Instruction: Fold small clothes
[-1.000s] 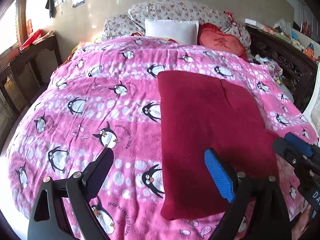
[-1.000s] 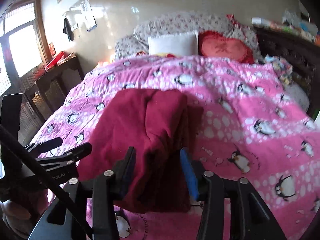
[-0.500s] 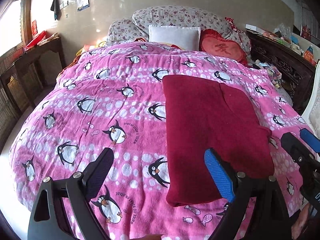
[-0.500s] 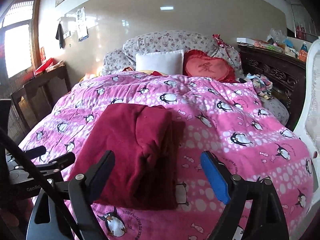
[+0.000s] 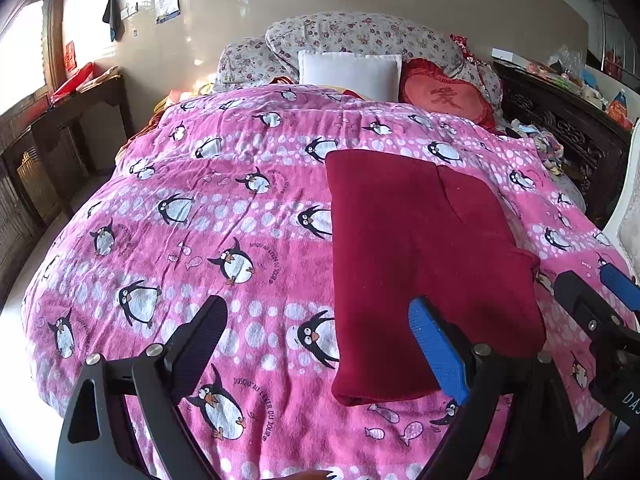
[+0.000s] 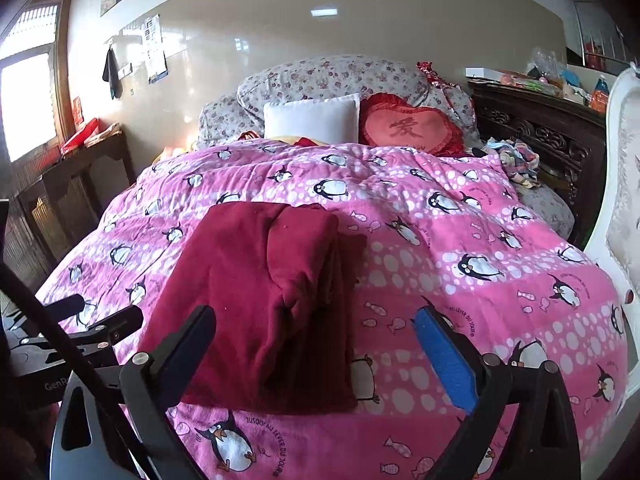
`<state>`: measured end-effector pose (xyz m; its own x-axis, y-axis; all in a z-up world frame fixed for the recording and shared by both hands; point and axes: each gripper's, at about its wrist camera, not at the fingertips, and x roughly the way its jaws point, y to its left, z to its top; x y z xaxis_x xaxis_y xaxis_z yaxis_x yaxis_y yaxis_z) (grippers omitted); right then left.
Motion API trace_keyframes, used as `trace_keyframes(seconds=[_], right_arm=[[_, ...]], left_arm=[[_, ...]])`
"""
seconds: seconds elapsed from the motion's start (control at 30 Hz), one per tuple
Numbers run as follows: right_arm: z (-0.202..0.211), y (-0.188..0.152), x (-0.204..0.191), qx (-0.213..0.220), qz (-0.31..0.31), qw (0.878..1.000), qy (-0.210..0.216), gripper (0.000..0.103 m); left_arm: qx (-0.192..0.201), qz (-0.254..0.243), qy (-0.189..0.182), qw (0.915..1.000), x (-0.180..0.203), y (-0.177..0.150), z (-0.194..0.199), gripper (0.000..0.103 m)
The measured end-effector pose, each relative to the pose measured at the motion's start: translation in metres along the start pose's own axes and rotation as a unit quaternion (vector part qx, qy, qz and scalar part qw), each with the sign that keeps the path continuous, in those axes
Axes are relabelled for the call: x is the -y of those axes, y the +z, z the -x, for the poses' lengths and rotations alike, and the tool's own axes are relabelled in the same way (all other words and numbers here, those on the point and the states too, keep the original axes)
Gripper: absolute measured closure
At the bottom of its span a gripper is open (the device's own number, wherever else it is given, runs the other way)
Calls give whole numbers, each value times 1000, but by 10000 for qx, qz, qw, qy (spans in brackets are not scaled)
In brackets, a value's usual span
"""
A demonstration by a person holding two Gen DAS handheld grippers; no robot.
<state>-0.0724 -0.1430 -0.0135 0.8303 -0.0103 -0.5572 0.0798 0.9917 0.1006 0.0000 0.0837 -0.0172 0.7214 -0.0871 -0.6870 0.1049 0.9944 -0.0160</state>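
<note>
In the left wrist view, the left gripper (image 5: 318, 344) is held above the near edge of the pink penguin blanket (image 5: 208, 208), its jaws spread wide with nothing between them. The dark red garment (image 5: 424, 264) is seen at about two o'clock from the gripper, laid flat as a long folded rectangle with a flap folded over its far right part. It is probably left lying free so that the fold can settle. At four o'clock the right gripper (image 5: 600, 292) is seen just beside the garment's right edge, apart from the cloth.

In the right wrist view, the right gripper (image 6: 316, 336) is held over the garment's (image 6: 256, 300) near end. Its jaws have just been opening and now stand wide; the cloth lies below and between them but is not pressed by the pads, so a release is judged. The bunched fold runs toward twelve o'clock. The left gripper (image 6: 92, 316) is seen at nine o'clock. A white pillow (image 6: 312, 122) and a red heart cushion (image 6: 412, 130) lie at the bed's head. No container can be seen holding clothes; a small heap of cloth (image 6: 516, 160) lies loose at two o'clock.
</note>
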Motion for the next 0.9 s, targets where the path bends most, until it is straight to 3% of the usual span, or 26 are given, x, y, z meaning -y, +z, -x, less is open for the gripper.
trace_keyframes(seconds=[0.9], right_arm=[[-12,-3,0,-204,34,9997,148,1]], left_arm=[[-113,-110,43,9999,5,-3,-9,11]])
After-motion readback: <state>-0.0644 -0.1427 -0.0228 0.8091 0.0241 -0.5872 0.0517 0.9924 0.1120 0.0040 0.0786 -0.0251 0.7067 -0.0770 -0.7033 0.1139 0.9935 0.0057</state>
